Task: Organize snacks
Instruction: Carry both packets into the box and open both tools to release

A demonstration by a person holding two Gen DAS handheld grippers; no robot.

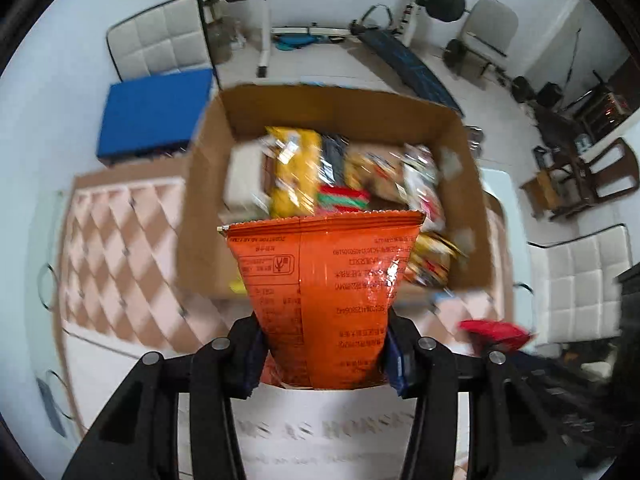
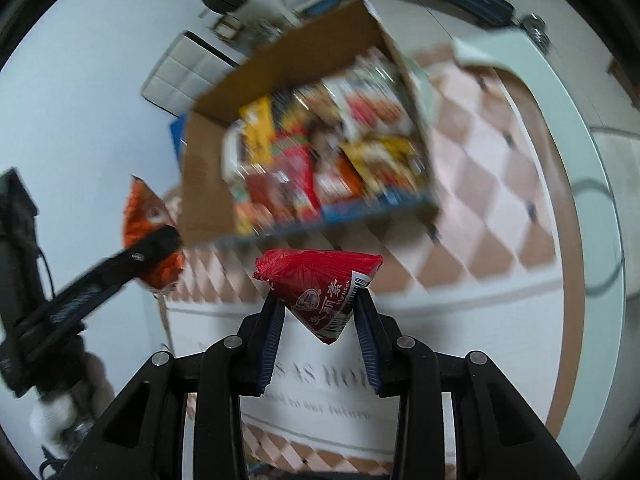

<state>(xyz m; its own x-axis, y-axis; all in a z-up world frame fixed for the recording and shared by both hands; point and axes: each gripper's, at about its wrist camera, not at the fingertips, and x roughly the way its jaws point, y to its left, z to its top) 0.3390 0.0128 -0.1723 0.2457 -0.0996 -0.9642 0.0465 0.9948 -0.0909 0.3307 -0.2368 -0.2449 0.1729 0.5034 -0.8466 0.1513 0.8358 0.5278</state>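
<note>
Risk sits mostly in how little of each bag I actually have. My left gripper [image 1: 322,354] has its jaws pinching the lower end of the orange snack bag [image 1: 320,280], which stands up above the jaws with its crimped top edge level with the near wall of the cardboard box [image 1: 208,184]. My right gripper [image 2: 320,320] has its jaws pressed on one corner of the red snack packet [image 2: 320,280], and most of that packet juts out past the fingertips, clear of the desk [image 2: 480,208] and just short of the box's near edge. Both films look slick and air-filled, so I judge that a quick swing could let either one slide out of the pads, the red packet first since it is held only by a corner. If it drops from here it would land on the checked cloth near the desk's front edge rather than in the box. The box is already crowded with packets [image 1: 296,172], blurred in both views, so I cannot tell where a free gap lies; releasing blind could leave a bag perched on the pile or tipping over the wall. In the right view the left gripper and its orange bag sit near the box's left side, so bringing both hands in together risks a knock.
</note>
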